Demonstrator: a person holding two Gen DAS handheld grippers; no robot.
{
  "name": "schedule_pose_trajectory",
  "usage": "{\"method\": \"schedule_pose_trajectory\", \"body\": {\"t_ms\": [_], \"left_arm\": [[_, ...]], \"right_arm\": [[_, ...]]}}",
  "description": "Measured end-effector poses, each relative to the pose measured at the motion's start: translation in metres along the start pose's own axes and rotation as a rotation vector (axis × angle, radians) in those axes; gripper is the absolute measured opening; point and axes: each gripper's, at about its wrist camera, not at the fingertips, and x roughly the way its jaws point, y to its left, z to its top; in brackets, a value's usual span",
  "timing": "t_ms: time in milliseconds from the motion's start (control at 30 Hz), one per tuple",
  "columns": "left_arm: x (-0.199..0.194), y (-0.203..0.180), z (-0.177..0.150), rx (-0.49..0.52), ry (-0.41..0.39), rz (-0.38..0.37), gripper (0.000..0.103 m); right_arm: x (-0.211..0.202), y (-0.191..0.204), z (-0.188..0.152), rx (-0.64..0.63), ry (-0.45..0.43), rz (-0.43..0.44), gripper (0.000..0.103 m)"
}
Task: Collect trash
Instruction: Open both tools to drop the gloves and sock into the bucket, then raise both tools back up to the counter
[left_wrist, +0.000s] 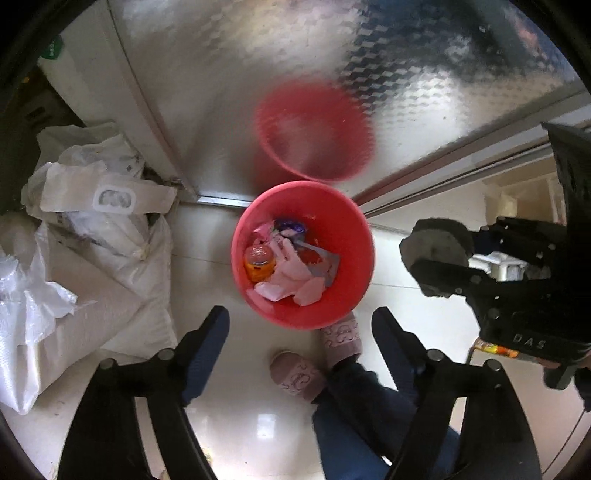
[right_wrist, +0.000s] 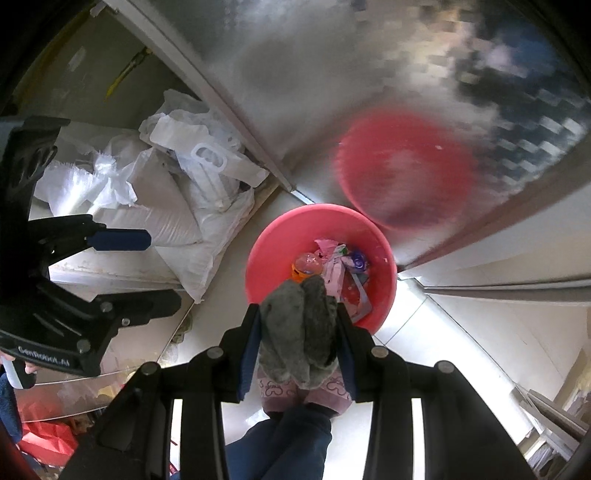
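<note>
The right gripper (right_wrist: 301, 328) pinches a grey crumpled wad (right_wrist: 297, 328), which looks like soft cloth or paper, and holds it just above the near rim of the red bin (right_wrist: 266, 251) on the pale floor. The wad seems light and easy to squash, so I judge that a hold across its middle, as now, is enough; it should not slip much, because the surface looks rough and the pads press into it. It is not fragile. The left gripper (left_wrist: 299, 350) is spread wide with nothing between its 2 fingers, and it hangs over the floor beside the bin. The left wrist view shows the inside of the bin clearly: an orange bottle (left_wrist: 258, 263), pink wrappers (left_wrist: 291, 275) and a purple packet (left_wrist: 291, 226). In the right wrist view the wad hides part of this. Only the right wrist view shows how the pads sit on the wad; the left one sees it from the side.
</note>
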Motion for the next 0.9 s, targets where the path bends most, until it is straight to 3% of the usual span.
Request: {"method": "schedule_pose_trajectory", "body": {"t_ms": [67, 133, 267, 367, 467, 533, 733, 900], "left_arm": [[0.001, 0.000, -0.002, 0.006, 0.007, 0.012, 0.079], [0.001, 0.000, -0.004, 0.011, 0.005, 0.025, 0.087], [-0.001, 0.003, -0.006, 0.013, -0.006, 0.039, 0.088], [-0.002, 0.006, -0.006, 0.007, -0.010, 0.051, 0.089], [-0.006, 0.008, -0.006, 0.003, -0.022, 0.058, 0.103], [-0.009, 0.009, -0.006, -0.004, -0.027, 0.059, 0.103], [-0.020, 0.007, -0.010, -0.002, -0.036, 0.079, 0.103], [-0.050, -0.001, -0.013, -0.009, -0.060, 0.042, 0.103]], "right_arm": [[0.002, 0.001, 0.001, -0.001, 0.008, 0.001, 0.036], [0.004, 0.003, 0.002, -0.002, 0.013, -0.002, 0.039], [0.009, 0.008, 0.002, -0.029, 0.032, -0.017, 0.040], [0.011, 0.009, 0.001, -0.030, 0.047, 0.007, 0.049], [0.009, 0.010, -0.001, -0.028, 0.041, 0.023, 0.060], [0.009, 0.009, -0.001, -0.017, 0.044, 0.034, 0.065], [0.005, 0.013, -0.003, -0.007, 0.051, 0.026, 0.065], [-0.025, 0.030, -0.004, -0.095, 0.014, -0.046, 0.067]]}}
